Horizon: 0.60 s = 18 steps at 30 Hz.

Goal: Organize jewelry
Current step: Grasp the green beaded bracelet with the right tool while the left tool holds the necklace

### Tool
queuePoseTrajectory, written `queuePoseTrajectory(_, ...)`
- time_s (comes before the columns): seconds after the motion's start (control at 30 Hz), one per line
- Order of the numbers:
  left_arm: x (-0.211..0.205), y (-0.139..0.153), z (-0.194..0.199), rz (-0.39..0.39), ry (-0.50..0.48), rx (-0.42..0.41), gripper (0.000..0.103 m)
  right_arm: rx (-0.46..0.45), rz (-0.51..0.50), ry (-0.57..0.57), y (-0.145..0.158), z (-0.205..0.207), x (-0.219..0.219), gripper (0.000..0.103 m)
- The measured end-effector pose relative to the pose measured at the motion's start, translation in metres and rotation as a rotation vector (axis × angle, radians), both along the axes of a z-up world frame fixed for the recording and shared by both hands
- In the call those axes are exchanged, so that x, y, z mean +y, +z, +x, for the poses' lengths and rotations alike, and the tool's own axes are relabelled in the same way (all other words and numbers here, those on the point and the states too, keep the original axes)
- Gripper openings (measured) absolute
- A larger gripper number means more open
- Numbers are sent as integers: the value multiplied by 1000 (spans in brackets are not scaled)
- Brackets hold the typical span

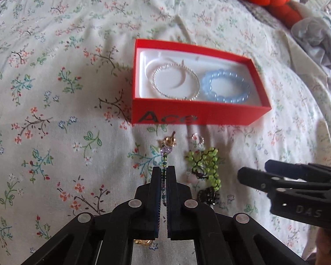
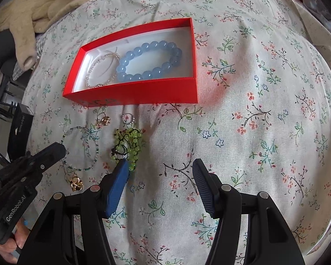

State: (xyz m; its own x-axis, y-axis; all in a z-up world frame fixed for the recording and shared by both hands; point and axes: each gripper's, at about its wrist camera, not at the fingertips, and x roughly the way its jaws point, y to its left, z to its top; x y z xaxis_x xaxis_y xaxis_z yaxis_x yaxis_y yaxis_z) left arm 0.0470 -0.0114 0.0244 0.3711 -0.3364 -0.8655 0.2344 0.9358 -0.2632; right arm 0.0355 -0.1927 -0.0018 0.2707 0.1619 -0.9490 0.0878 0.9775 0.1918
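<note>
Jewelry: blue bead bracelet point(image 2: 150, 60) and silver bracelet point(image 2: 102, 69) sit in red box point(image 2: 134, 93); my left hand-held gripper point(image 1: 164, 170) pinches the seed-bead bracelet point(image 2: 80, 148), right hand-held gripper point(image 2: 161, 167) open, green bead bracelet point(image 2: 128, 145) and rings remaining on bed point(image 2: 253, 132).

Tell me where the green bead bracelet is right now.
The green bead bracelet lies on the floral bedspread in front of the red box, between the thin beaded bracelet and the open right tool.
</note>
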Motion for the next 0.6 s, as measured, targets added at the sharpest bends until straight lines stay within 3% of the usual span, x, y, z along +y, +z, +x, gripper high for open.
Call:
queuePoseTrajectory(0.4, 21, -5, 19, -28, 59, -1, 0, 3, 35, -30, -15, 22, 5, 62)
queuePoseTrajectory(0.6, 25, -12, 24, -21, 61, 14, 0, -5, 28, 1, -15, 34, 16, 38)
